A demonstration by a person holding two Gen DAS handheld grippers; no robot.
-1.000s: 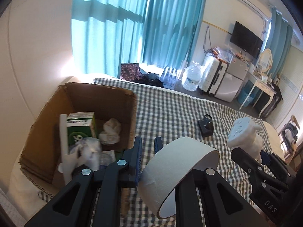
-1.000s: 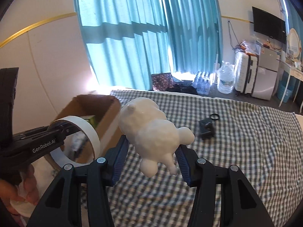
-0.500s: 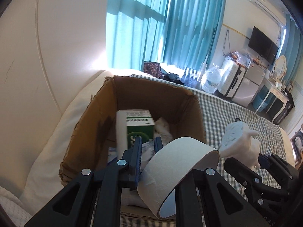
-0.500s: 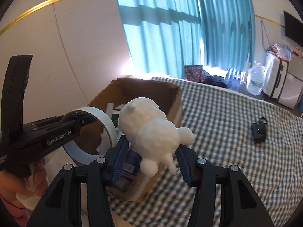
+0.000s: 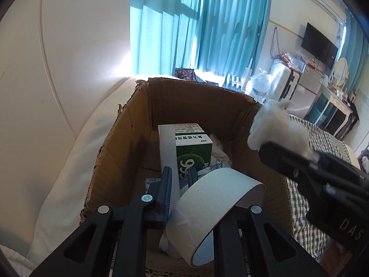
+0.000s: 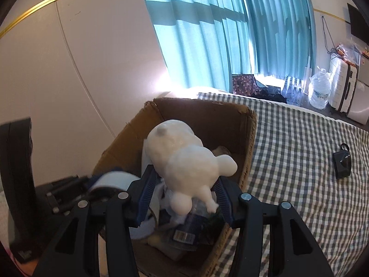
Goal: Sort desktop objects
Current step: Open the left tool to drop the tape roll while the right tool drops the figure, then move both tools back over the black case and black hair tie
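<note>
My left gripper [image 5: 179,180] is shut on the wall of a white tape roll [image 5: 213,200] and holds it over the open cardboard box [image 5: 200,99]. In the box stand a green-and-white medicine box [image 5: 192,147] and crumpled white paper [image 5: 219,152]. My right gripper [image 6: 184,195] is shut on a white plush toy [image 6: 182,159] above the same box [image 6: 250,138]. The toy [image 5: 280,129] and right gripper show blurred at the right of the left wrist view. The tape roll [image 6: 113,180] shows blurred in the right wrist view.
The box sits on a checked cloth [image 6: 299,161] by a white wall. A small black object [image 6: 342,164] lies on the cloth to the right. Teal curtains [image 6: 230,34], a suitcase [image 6: 343,80] and a water jug [image 6: 319,90] stand beyond.
Both grippers have moved left, from over the checked cloth to above the cardboard box, each still holding its object. The box now fills the lower middle of both views.
</note>
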